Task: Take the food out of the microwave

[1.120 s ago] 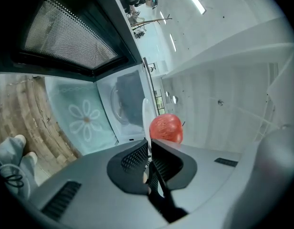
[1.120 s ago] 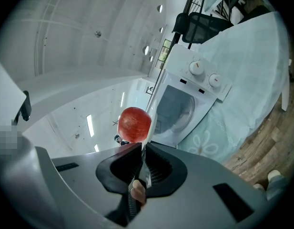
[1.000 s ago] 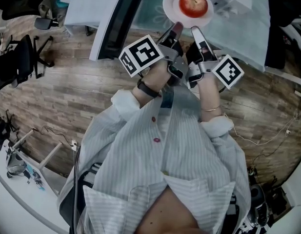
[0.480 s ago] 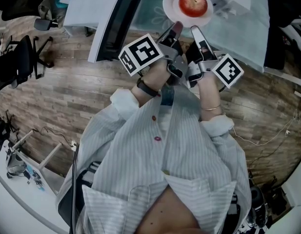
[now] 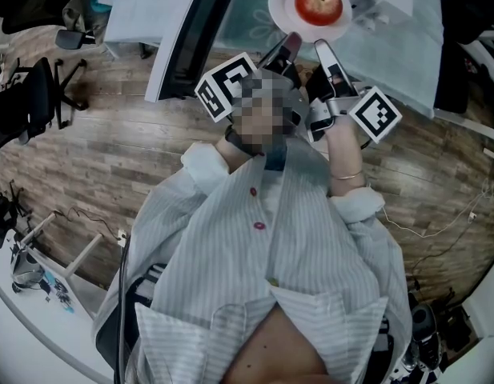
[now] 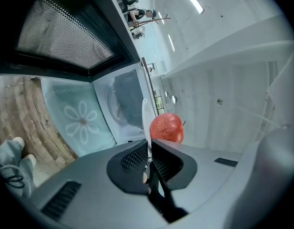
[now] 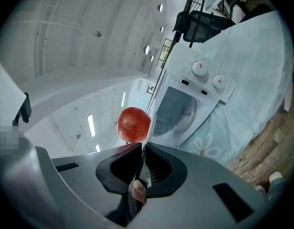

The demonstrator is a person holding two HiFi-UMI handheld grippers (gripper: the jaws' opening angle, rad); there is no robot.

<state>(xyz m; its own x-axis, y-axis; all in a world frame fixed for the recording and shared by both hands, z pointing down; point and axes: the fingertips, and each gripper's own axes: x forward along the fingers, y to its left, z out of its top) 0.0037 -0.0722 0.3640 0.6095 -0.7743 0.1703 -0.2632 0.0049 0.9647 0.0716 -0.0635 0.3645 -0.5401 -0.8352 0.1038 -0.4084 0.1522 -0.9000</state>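
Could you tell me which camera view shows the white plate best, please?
The head view: the plate faces the camera as a round disc under the apple. Both gripper views show only its rim edge-on, pinched between their jaws.

A pale, finely striped shirt [image 5: 255, 294] with small red buttons [image 5: 259, 227] is worn, its sleeves rolled up, and a thin bracelet [image 5: 347, 178] is seen on the right wrist. The left tool [image 5: 290, 45] and right tool [image 5: 322, 50] are built in grey, with black ribbed pads [image 6: 136, 157] and marker cubes [image 5: 375, 115] printed in black-and-white squares.
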